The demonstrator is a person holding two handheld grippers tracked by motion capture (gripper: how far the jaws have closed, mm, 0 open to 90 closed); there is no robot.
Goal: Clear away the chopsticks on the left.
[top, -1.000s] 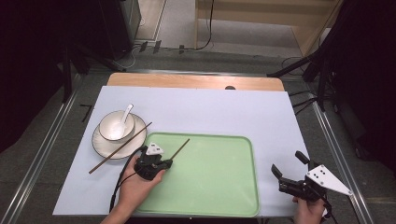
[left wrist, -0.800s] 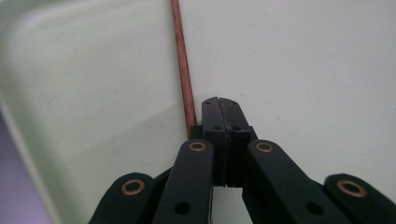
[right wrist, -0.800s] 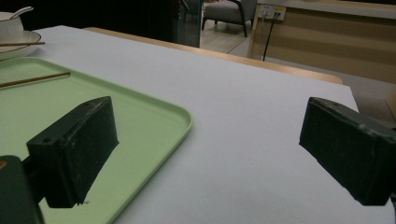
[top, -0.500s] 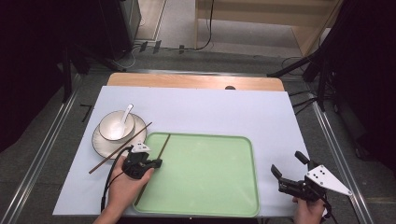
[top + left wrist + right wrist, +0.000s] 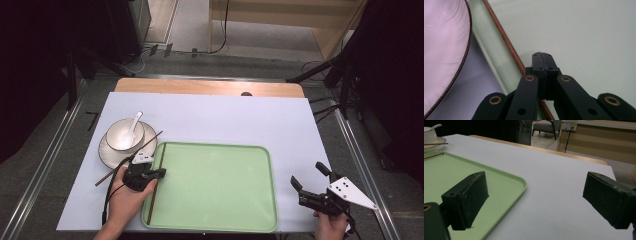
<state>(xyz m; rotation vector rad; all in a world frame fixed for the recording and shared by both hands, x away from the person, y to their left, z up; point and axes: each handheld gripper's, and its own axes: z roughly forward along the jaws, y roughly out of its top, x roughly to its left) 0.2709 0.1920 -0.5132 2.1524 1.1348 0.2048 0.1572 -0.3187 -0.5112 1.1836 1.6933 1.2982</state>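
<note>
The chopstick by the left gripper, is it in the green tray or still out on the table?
In the tray. The chopstick lies along the inside of the green tray's left rim, and the left gripper, jaws shut, sits right beside it.

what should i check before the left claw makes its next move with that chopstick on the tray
1. Left claw shut: ok, its jaws meet in the left gripper view.
2. Chopstick gripped: cannot tell; it runs beside and under the closed jaws, not visibly between them.
3. Chopstick on the green tray: ok, it lies along the left edge.
4. Second chopstick: not ok, it rests across the plate onto the table.
5. Bowl and spoon upright on the plate: ok.
6. Right claw open and apart from the tray: ok.
</note>
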